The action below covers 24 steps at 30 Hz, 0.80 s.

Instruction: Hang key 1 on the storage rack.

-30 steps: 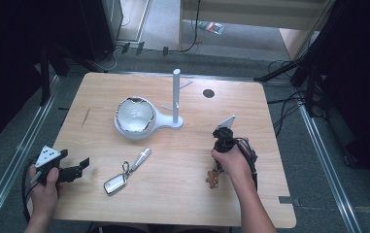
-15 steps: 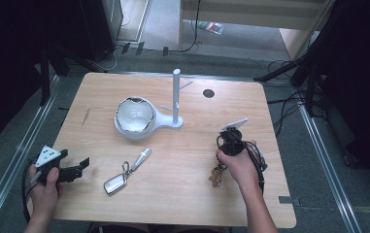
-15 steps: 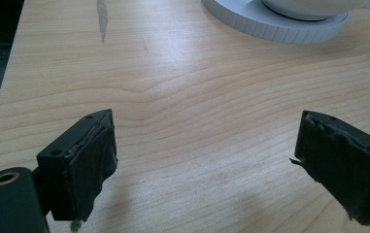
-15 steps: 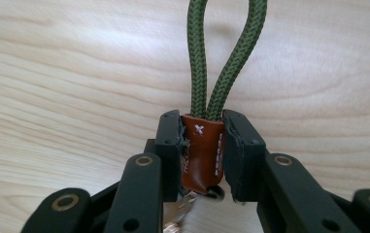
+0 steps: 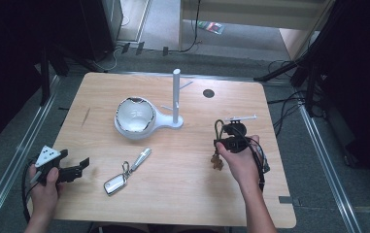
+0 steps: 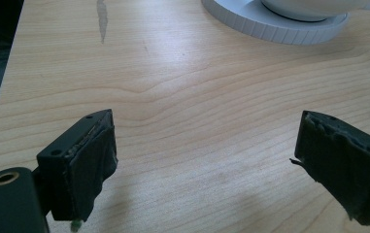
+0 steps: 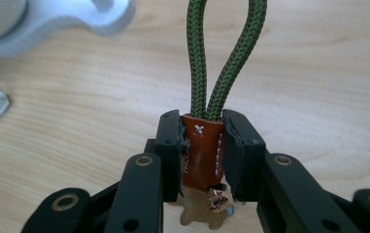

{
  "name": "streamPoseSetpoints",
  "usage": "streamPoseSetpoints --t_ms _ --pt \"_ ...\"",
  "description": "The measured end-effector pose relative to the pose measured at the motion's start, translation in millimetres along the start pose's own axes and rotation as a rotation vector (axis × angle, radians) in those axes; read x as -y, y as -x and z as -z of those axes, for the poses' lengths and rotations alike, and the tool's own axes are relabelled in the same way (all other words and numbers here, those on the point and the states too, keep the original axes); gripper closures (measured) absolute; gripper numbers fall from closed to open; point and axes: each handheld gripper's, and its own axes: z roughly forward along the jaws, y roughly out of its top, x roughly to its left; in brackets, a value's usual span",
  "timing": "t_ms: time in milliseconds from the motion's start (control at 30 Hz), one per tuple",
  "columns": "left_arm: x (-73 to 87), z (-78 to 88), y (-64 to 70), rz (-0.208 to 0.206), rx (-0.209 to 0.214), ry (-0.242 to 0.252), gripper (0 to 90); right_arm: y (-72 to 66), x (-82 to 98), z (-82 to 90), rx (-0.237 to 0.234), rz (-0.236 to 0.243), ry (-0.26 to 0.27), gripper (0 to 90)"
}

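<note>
My right gripper [image 7: 203,141] is shut on the brown leather tab of a keychain [image 7: 203,155]. Its green cord loop [image 7: 224,53] sticks out past the jaws, and a small charm hangs under them. In the high view that gripper [image 5: 231,135] is held above the table's right half, with the keychain [image 5: 216,159] dangling below it. My left gripper [image 5: 78,165] rests at the table's front left. Its jaws stand wide open over bare wood, with nothing between its pads [image 6: 88,165]. A silver key fob with a metal bar [image 5: 124,172] lies flat between my two hands.
A white stand [image 5: 146,128] with a round dish and an upright post [image 5: 176,94] sits mid-table, behind the key fob. A dark round hole [image 5: 208,93] marks the table's far side. Metal rails and cables run along the floor at either side.
My right gripper has risen and swung to the right with the keychain, so the charm hangs above the wood. The left hand has stayed put.
</note>
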Motion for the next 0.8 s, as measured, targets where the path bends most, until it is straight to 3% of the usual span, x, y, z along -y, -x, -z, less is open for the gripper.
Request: streamPoseSetpoints --t_ms 300,533,600,700,800 --pt "0.0 0.2 -0.2 0.002 0.001 0.000 8.3 -4.9 -5.5 18.1 -0.033 0.035 0.238 71.6" --pt "0.0 0.0 -0.2 0.006 0.002 0.003 8.4 -10.1 -9.3 27.5 -0.041 0.127 0.447 71.4" --pt "0.0 0.1 -0.3 0.006 0.003 0.002 8.3 -12.0 -10.2 28.9 -0.045 0.143 0.482 71.3" --pt "0.0 0.3 -0.9 0.001 0.005 0.002 8.3 -17.0 -12.7 30.0 -0.033 0.206 0.544 71.1" --pt "0.1 0.4 -1.3 0.002 0.005 0.006 8.3 -19.7 -15.6 30.7 -0.037 0.218 0.576 71.1"
